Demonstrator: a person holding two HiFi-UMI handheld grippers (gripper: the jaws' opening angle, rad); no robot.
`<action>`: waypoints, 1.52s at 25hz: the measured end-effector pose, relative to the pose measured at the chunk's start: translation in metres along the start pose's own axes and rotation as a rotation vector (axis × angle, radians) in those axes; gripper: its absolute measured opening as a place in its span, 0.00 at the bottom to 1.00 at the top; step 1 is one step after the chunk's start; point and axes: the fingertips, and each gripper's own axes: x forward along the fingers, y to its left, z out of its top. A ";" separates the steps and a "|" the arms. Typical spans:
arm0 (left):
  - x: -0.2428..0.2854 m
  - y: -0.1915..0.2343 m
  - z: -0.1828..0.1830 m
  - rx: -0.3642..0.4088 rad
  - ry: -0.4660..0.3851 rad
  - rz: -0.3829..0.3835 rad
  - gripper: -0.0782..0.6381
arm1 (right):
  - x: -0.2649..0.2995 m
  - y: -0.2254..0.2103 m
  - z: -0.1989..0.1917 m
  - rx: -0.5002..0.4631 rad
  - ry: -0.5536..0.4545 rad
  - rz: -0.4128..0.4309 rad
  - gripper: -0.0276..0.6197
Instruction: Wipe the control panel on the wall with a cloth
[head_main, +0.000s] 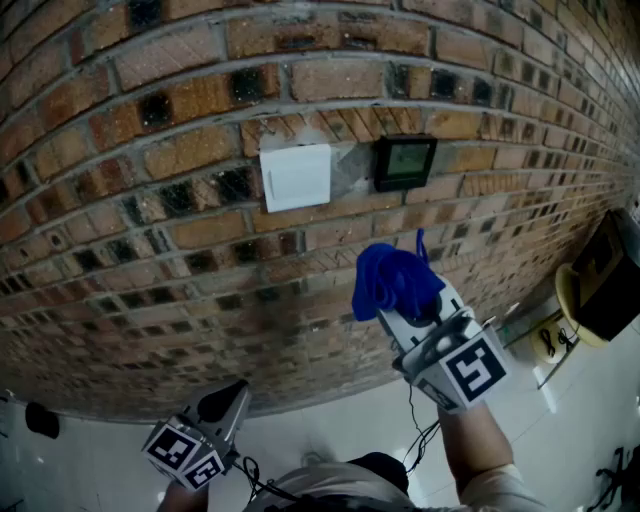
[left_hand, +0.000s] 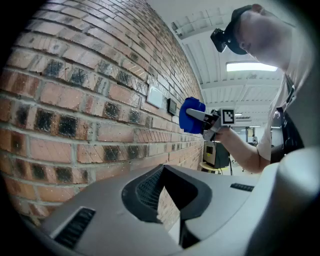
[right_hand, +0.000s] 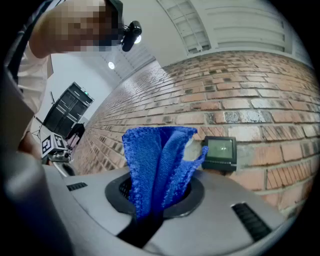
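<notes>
My cloth (head_main: 395, 280) is bright blue with a nubby woven surface. It is bunched into loose upright folds that fan out above my right gripper (right_hand: 155, 197). Its lower end is pinched tight between my 2 fingers (right_hand: 220, 220), and 1 corner flops out toward the panel side. The control panel (head_main: 405, 162) is a small dark rectangle with a black frame and a dull greenish screen. It is mounted flat on the brick wall (head_main: 150, 230). From my head view the cloth hangs below the panel and slightly to its left, near it but not on it.
</notes>
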 end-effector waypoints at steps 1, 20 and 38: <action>-0.001 -0.001 -0.001 -0.005 -0.003 0.004 0.11 | 0.013 -0.011 0.012 -0.028 -0.033 0.003 0.18; 0.035 -0.001 -0.004 -0.066 -0.008 0.094 0.11 | 0.011 -0.208 0.039 -0.171 -0.018 -0.234 0.18; 0.052 -0.015 -0.007 -0.064 0.003 0.095 0.11 | 0.046 -0.106 0.063 -0.170 -0.117 0.019 0.18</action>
